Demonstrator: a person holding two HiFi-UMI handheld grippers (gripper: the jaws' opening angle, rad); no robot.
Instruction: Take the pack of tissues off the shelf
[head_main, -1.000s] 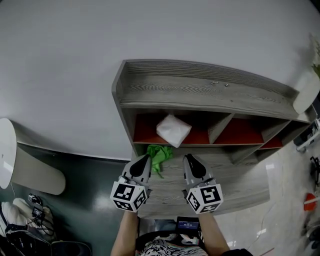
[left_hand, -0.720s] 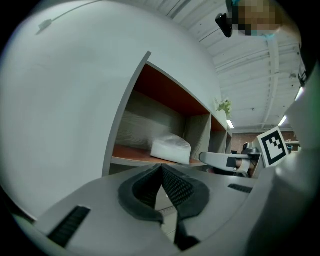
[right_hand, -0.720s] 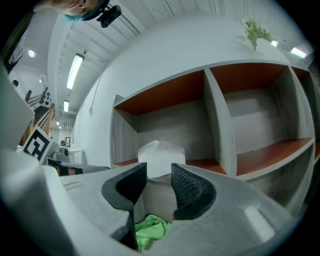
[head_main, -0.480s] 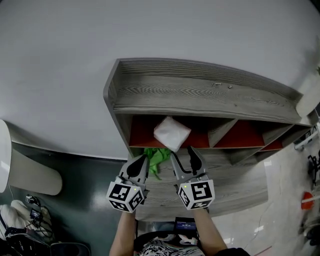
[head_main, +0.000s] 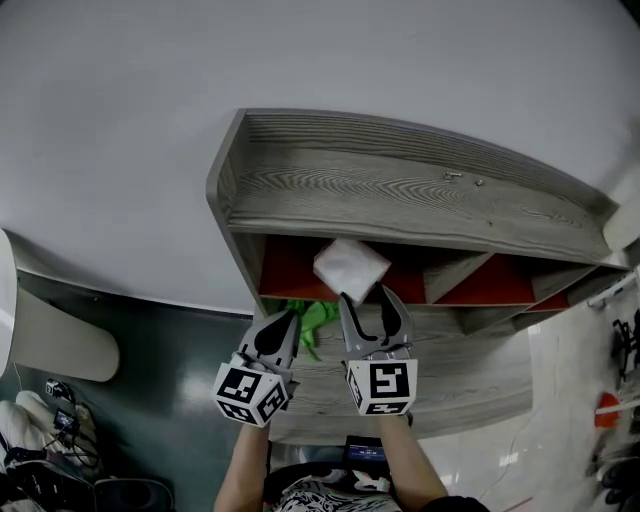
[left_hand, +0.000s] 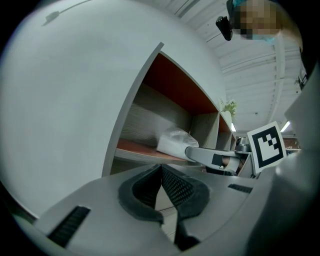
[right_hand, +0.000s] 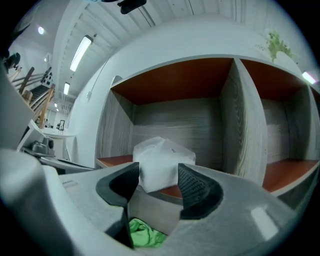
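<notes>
**Step in hand: approach to the grasp.** The right gripper (head_main: 368, 302) pointed into the leftmost compartment of the grey wood-grain shelf unit (head_main: 400, 190), whose compartment floors were red-brown. Its jaws were opening and stood wide apart, and neither pad pressed on anything.

**Location of the task item.** The white, plastic-wrapped pack of tissues (right_hand: 162, 152) lay on the compartment floor directly ahead of the right fingertips. It sat corner-on, with its near corner reaching out over the shelf edge toward them. In the right gripper view it showed in the gap between the two fingers, just beyond their tips. Whether the tips had reached that corner could not be told.

**Other items.** The left gripper (head_main: 288, 318) hung to the left of the right fingers, short of the shelf edge. Its fingers were together with nothing between them. A crumpled green cloth (head_main: 316, 314) lay on the lower board, below the right fingers and just beside the left tips.

**Next move (judgement).**
- The right gripper would need to advance until the pack sat between the pads, then close.
- Because the pack lay corner-on, the pads would probably meet slanted faces, so a slight turn of the gripper could be needed.
- The soft wrapper would likely give under pressure.
- Withdrawal should clear the upper board and the left wall.
</notes>
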